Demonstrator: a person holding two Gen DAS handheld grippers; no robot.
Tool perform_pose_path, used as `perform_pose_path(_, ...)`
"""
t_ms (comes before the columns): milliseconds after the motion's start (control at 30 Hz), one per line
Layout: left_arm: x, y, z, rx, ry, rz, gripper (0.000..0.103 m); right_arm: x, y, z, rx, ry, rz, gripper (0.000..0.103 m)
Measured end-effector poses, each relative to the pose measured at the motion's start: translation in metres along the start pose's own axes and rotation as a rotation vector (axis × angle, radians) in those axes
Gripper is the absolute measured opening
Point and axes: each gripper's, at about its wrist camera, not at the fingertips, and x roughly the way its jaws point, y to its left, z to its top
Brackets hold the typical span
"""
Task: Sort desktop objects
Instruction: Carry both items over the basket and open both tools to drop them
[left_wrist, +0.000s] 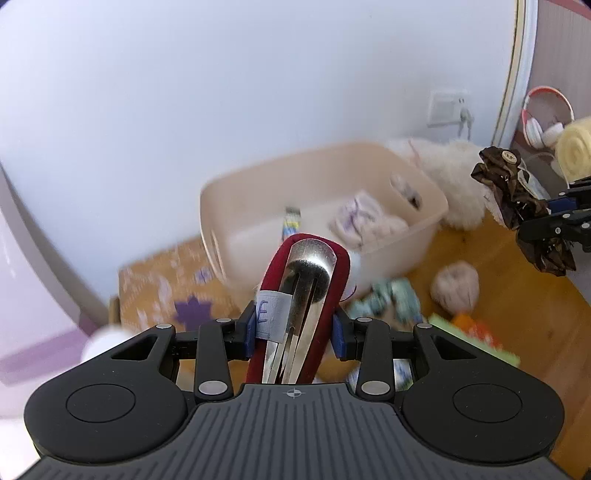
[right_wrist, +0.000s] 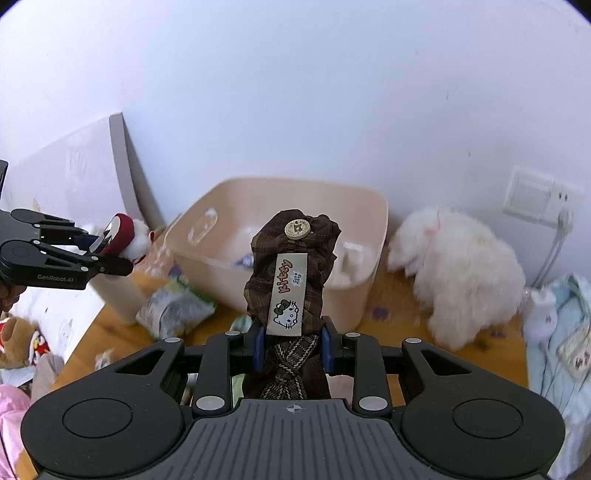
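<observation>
Between the blue pads of the left gripper (left_wrist: 297, 330) sits a red hair clip (left_wrist: 306, 295) with a shiny metal clasp on its face and a strip of white tape near the left pad. The jaws are clenched on its lower part, and the clip sticks forward and up out of them, its rounded end over the near edge of a beige plastic bin (left_wrist: 258, 192). In the right wrist view the same clip shows at the left edge, poking out of the left gripper's black fingers.

The right gripper (right_wrist: 291, 347) grasps a brown checked fabric hair bow (right_wrist: 293, 258) — its pads press on either side, just below a white label with a cartoon cat and the word "Kitty". The bow stands upright out of the jaws, a round button at its top, with the bin behind it. From the left wrist camera the bow hangs at the far right, held in the other gripper's fingers.

The bin rests on a wooden desk (right_wrist: 399, 317) against a pale wall and holds a few small things, blurred. To its right lies a fluffy white toy (right_wrist: 461, 273); to its left, a crumpled packet (right_wrist: 173, 310). On the desk below the left gripper lie a pinkish ball of yarn (left_wrist: 456, 288) and other blurred items.
</observation>
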Motion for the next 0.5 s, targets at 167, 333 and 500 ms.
perform_pose_path(167, 0.013, -0.001, 0.032, 0.015, -0.030, 0.030, 0.039, 0.012, -0.005, 0.026, -0.028, -0.023, -0.026, 0.027)
perform_pose_path(333, 0.039, -0.002, 0.057, 0.009, -0.033, 0.059, 0.039, 0.033, -0.009, 0.048, -0.041, -0.030, -0.046, 0.027)
perform_pose_path(500, 0.074, 0.001, 0.076, -0.030, 0.001, 0.088, 0.039, 0.065, -0.014, 0.067, -0.021, -0.015, -0.061, 0.027)
